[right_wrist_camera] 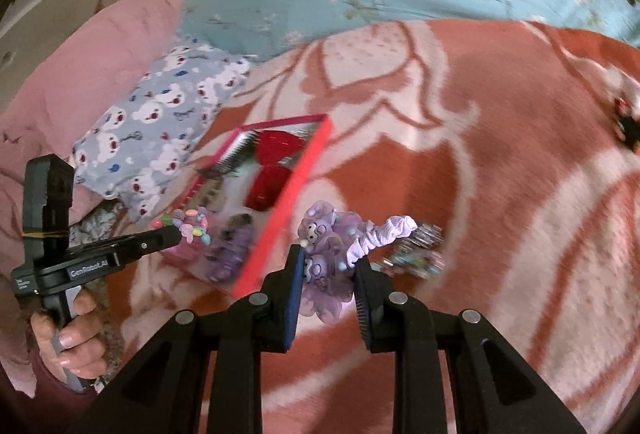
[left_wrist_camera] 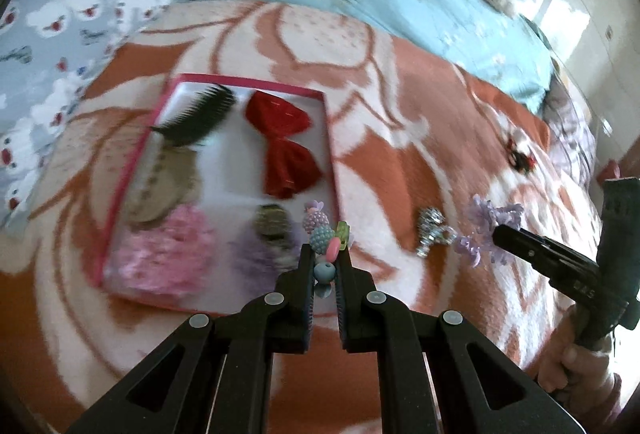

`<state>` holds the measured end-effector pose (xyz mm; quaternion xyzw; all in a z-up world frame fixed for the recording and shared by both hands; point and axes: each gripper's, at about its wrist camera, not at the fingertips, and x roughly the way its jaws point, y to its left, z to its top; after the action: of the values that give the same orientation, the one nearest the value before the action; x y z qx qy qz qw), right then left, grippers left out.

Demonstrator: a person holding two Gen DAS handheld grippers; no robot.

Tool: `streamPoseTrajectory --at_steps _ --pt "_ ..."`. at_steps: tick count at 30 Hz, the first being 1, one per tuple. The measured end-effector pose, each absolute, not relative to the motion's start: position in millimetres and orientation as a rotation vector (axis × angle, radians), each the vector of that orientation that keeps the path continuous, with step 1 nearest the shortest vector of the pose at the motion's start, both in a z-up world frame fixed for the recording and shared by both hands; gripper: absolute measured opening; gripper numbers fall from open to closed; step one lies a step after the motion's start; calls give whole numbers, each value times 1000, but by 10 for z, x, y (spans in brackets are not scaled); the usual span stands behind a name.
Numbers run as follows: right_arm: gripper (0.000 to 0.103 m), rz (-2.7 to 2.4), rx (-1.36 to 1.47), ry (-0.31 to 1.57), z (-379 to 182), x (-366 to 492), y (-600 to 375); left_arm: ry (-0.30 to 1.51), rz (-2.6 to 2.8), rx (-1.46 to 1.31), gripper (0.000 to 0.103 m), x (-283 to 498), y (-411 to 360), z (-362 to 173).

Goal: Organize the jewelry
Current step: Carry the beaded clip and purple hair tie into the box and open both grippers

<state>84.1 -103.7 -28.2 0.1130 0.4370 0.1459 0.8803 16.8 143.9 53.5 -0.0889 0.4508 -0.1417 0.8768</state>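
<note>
Beside pink-rimmed box (left_wrist_camera: 332,154): left hand-held gripper (left_wrist_camera: 325,258) clamps bead string (left_wrist_camera: 324,238); right hand-held gripper (right_wrist_camera: 328,266) grips purple scrunchie (right_wrist_camera: 332,234).

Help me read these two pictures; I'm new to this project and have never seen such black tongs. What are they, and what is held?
A person holds a two-finger gripper in each hand; each carries a forward-looking camera. One picture is from the left gripper, shut on a beaded bracelet. The other is from the right gripper, clamping a purple scrunchie. Below on the blanket lie a pink-rimmed box holding a red bow and other hair pieces, and a sparkly clip.
</note>
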Motion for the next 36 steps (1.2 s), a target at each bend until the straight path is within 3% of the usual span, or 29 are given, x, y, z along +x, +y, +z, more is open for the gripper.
streamPoseTrajectory --at_steps 12,36 --pt "23 442 202 896 -221 1198 -317 916 -179 -266 8 66 2063 585" --pt "24 435 203 979 -850 2065 146 1007 -102 -305 8 564 2262 58"
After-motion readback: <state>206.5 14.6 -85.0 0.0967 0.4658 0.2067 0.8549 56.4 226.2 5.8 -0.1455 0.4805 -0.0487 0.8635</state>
